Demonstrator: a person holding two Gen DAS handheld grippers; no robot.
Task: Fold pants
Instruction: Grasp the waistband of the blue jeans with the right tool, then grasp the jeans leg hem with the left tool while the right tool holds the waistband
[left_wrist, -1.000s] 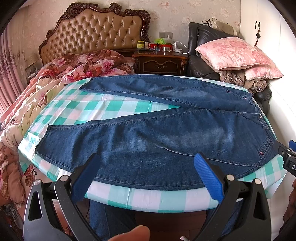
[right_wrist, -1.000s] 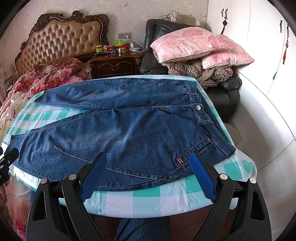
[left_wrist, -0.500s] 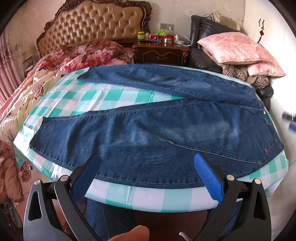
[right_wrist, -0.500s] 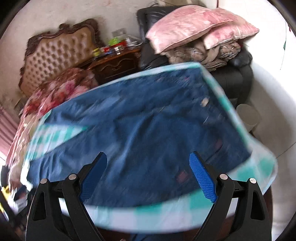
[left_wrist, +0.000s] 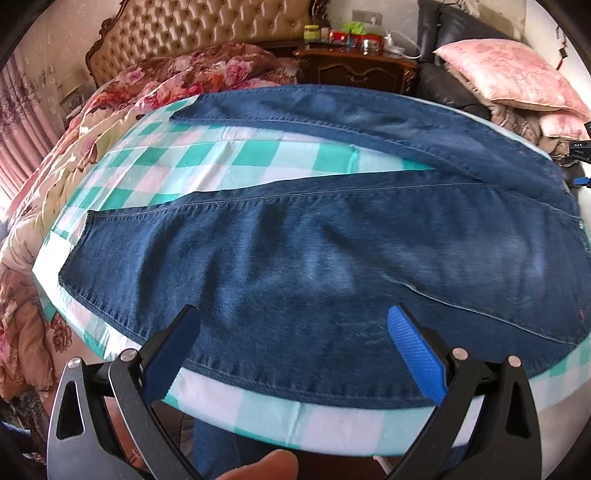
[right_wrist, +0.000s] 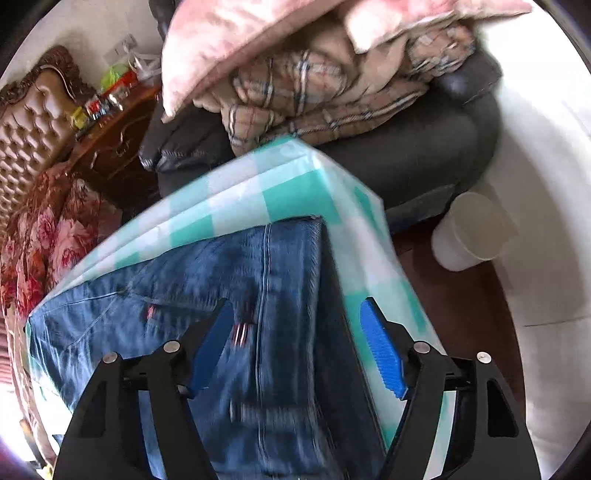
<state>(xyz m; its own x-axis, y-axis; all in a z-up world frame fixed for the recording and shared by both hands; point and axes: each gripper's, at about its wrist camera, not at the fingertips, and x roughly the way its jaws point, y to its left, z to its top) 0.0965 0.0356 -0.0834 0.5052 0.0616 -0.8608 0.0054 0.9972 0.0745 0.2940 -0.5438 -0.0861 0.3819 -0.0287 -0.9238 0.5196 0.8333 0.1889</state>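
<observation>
Blue jeans (left_wrist: 332, 251) lie flat on a table with a green-and-white checked cloth (left_wrist: 258, 155), legs spread to the left, waist to the right. My left gripper (left_wrist: 293, 314) hangs open just above the near leg's lower edge, nothing between its blue pads. My right gripper (right_wrist: 295, 306) points down over the far right corner of the jeans (right_wrist: 288, 258). Its jaws are closing, with the waistband edge (right_wrist: 321, 258) between them, and the pads are not pressing on it. The right gripper (left_wrist: 580, 151) also shows at the right edge of the left wrist view.
A bed with a floral quilt (left_wrist: 184, 74) runs along the table's left and far side. Behind stand a dark nightstand (left_wrist: 354, 66) and a black armchair (right_wrist: 424, 155) piled with pink pillows (left_wrist: 517, 74). A white bin (right_wrist: 472, 232) stands on the floor beyond the table corner (right_wrist: 369, 199).
My right gripper has swept from the near waist edge to the far right corner, tilting down, and its jaws have narrowed. My left gripper has sunk closer to the near leg.
</observation>
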